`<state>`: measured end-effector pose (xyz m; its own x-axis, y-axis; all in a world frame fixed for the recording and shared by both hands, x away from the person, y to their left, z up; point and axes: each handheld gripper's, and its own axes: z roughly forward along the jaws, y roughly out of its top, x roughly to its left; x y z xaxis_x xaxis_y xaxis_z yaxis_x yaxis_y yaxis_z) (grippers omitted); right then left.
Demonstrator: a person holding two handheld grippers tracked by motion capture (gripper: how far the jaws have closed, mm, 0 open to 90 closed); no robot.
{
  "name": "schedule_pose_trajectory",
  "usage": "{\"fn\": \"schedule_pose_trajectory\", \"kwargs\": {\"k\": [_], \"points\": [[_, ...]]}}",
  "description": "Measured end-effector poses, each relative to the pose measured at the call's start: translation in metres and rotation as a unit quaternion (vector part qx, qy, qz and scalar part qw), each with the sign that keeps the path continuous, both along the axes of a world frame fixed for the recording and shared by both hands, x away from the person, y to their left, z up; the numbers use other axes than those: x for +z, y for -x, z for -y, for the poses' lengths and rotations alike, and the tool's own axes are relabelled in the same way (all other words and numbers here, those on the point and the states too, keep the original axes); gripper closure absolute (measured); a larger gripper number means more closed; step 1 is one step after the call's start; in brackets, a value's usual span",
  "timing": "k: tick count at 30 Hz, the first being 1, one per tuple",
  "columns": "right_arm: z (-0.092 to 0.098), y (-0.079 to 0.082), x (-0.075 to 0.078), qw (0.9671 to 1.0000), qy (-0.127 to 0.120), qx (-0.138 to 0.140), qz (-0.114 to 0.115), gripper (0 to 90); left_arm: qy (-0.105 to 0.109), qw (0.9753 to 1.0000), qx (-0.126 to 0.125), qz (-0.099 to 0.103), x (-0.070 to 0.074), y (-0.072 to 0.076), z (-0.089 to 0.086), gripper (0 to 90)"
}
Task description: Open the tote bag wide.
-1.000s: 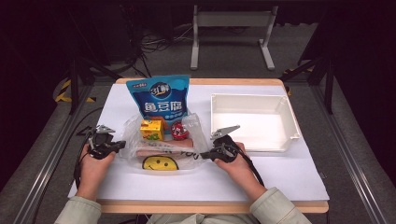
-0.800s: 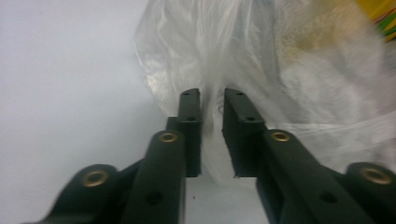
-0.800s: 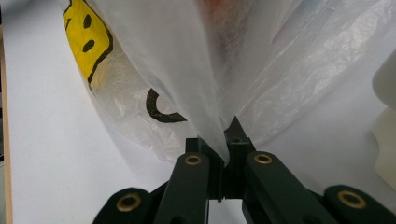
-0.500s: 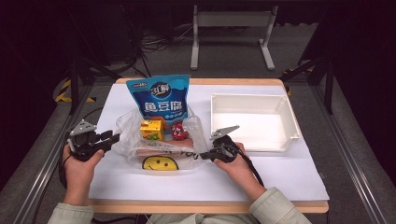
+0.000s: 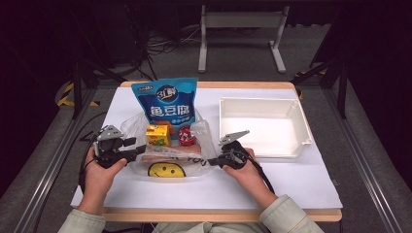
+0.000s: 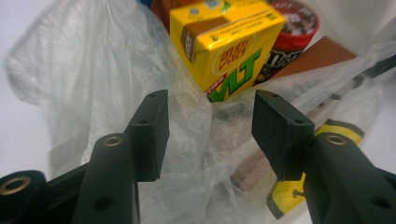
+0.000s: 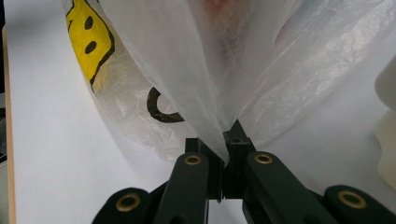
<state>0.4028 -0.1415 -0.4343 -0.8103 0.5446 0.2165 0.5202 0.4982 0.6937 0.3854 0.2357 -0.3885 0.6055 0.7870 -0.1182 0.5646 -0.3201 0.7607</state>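
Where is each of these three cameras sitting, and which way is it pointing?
High view: above the person's side, looking forward and down on the table; forearms and both hands show.
Left gripper view: rides the left gripper, facing the plastic bag; open jaws show.
Right gripper view: rides the right gripper, jaws pinching bag film.
Shared: all three show the bag; the yellow carton appears in two.

On the table (image 5: 301,189), left of centre: plastic bag (image 5: 167,158), holding juice carton (image 5: 158,134) left of a round tin (image 5: 186,136). Behind the bag, touching it: snack pouch (image 5: 166,99). Right of the bag, apart from it: tray (image 5: 262,127). At the bag's left edge: left gripper (image 5: 138,148); at its right edge, just before the tray: right gripper (image 5: 212,161).
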Motion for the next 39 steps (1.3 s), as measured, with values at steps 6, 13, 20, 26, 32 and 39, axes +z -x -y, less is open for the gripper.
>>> {"fn": "schedule_pose_trajectory", "kwargs": {"k": [6, 13, 20, 26, 32, 39], "points": [[0.000, 0.000, 0.000, 1.0000, 0.000, 0.000, 0.001, 89.3, 0.009, 0.9996, 0.001, -0.025, -0.012, -0.012, -0.001, 55.1], [0.000, 0.001, 0.000, 1.0000, 0.000, 0.001, 0.002, 89.2, 0.008, 0.9996, 0.010, -0.025, -0.014, -0.013, -0.005, 86.0], [0.001, 0.001, 0.002, 1.0000, 0.001, 0.000, 0.004, 89.7, 0.015, 0.9991, 0.040, -0.008, -0.006, -0.006, -0.021, 90.0], [0.002, 0.001, 0.003, 1.0000, 0.003, -0.002, 0.005, 90.0, 0.006, 0.9973, 0.072, -0.011, -0.010, -0.005, -0.038, 90.0], [0.004, 0.000, 0.005, 1.0000, 0.004, -0.002, 0.006, 90.0, -0.016, 0.9950, 0.098, -0.010, -0.014, -0.009, -0.048, 90.0], [0.007, 0.000, 0.008, 1.0000, -0.003, -0.004, 0.009, 90.0, -0.019, 0.9926, 0.118, -0.018, -0.020, -0.012, -0.053, 90.0]]}}
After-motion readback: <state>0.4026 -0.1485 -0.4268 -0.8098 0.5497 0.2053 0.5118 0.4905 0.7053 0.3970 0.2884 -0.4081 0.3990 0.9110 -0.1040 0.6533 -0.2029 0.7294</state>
